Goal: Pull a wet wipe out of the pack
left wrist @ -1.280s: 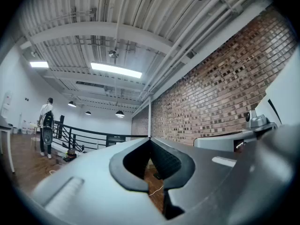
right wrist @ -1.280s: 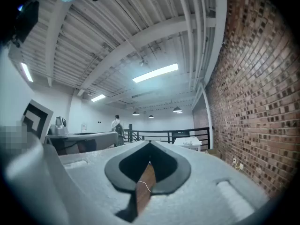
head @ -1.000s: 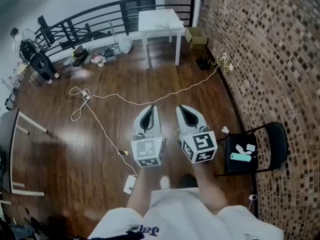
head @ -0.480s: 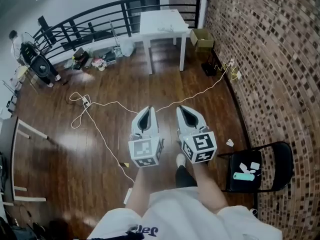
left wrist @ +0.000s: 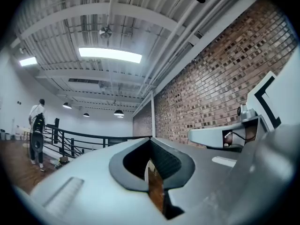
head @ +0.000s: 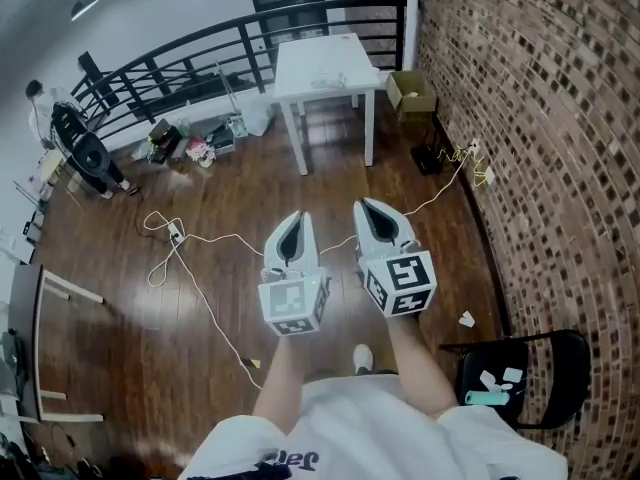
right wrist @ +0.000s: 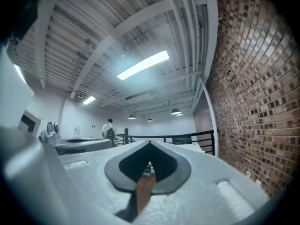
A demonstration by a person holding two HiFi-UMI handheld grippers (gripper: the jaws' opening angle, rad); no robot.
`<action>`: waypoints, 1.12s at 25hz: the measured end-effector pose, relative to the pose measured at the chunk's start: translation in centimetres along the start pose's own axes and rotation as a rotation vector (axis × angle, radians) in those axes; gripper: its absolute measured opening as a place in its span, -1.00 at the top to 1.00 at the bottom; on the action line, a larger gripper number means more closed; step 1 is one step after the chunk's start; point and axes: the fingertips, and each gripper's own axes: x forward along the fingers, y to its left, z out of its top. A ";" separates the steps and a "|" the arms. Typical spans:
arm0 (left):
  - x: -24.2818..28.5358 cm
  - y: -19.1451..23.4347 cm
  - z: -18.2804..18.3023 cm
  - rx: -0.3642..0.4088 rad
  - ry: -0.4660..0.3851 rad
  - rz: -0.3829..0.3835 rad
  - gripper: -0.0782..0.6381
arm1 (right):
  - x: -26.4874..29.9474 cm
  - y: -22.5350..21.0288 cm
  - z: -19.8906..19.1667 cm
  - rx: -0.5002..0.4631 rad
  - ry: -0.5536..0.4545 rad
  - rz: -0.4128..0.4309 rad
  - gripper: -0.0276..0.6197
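No wet wipe pack can be made out with certainty. A white table [head: 322, 53] stands ahead by the black railing [head: 200, 60], with small pale items [head: 331, 80] on its top, too small to name. Held level and side by side at waist height over the wooden floor are my left gripper [head: 299, 215] and my right gripper [head: 363, 204]. Both are shut with nothing between the jaws. In the left gripper view the left gripper [left wrist: 151, 140] has its tips meeting. The right gripper [right wrist: 150, 144] looks the same in the right gripper view.
A brick wall [head: 540, 118] runs along the right. A black folding chair [head: 525, 366] at lower right carries a teal item [head: 484, 398] and white scraps. White cables [head: 190, 253] trail over the floor. A cardboard box [head: 412, 90] and clutter [head: 190, 143] lie near the railing. A person [left wrist: 36, 131] stands far off.
The person has walked forward: the white table has come closer, and the chair has slid back toward the lower right. Both grippers stay shut and side by side.
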 end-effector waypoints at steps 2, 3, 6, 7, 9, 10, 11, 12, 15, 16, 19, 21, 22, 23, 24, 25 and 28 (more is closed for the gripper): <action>1.9 0.5 -1.2 0.008 0.020 0.008 0.73 | 1.6 -1.5 -1.2 0.001 0.024 -0.004 0.94; 2.9 0.9 -1.7 0.010 0.028 0.011 0.73 | 2.5 -2.0 -1.7 0.004 0.034 -0.002 0.94; 5.5 1.7 -2.6 -0.006 0.050 0.014 0.73 | 5.0 -3.4 -2.8 0.018 0.053 0.012 0.94; 6.5 1.8 -2.9 -0.011 0.061 0.012 0.73 | 6.0 -4.1 -3.1 0.022 0.054 0.008 0.94; 8.9 2.3 -3.5 -0.016 0.075 0.005 0.73 | 8.2 -5.6 -3.6 0.028 0.055 -0.007 0.94; 10.1 2.8 -3.9 -0.020 0.075 0.000 0.73 | 9.4 -6.1 -4.0 0.027 0.058 -0.014 0.94; 11.4 3.4 -4.3 -0.022 0.072 -0.003 0.73 | 10.8 -6.6 -4.4 0.022 0.064 -0.017 0.94; 12.8 4.2 -4.7 -0.023 0.069 -0.003 0.73 | 12.3 -6.9 -4.8 0.015 0.071 -0.017 0.94; 18.2 7.1 -5.5 -0.033 0.067 -0.008 0.73 | 17.6 -8.6 -5.6 0.001 0.090 -0.021 0.94; 20.2 8.1 -5.7 -0.037 0.067 -0.014 0.73 | 19.5 -9.1 -5.7 -0.002 0.094 -0.024 0.94; 26.1 12.2 -6.5 -0.044 0.056 -0.023 0.73 | 25.9 -10.0 -5.5 -0.014 0.104 -0.026 0.94; 29.6 14.5 -6.6 -0.052 0.054 -0.037 0.73 | 30.1 -10.2 -5.1 -0.020 0.104 -0.021 0.94; 31.2 15.5 -6.6 -0.053 0.053 -0.048 0.73 | 32.1 -10.4 -5.0 -0.021 0.104 -0.022 0.94; 32.8 16.4 -6.6 -0.053 0.052 -0.061 0.73 | 33.9 -10.6 -4.9 -0.024 0.105 -0.026 0.94; 34.1 17.2 -6.6 -0.054 0.051 -0.073 0.73 | 35.4 -10.9 -5.0 -0.027 0.107 -0.033 0.94; 35.3 18.0 -6.7 -0.056 0.052 -0.084 0.73 | 36.7 -11.1 -5.1 -0.029 0.111 -0.041 0.94; 38.5 20.4 -7.3 -0.096 0.069 -0.098 0.73 | 40.0 -11.8 -5.8 -0.033 0.126 -0.061 0.94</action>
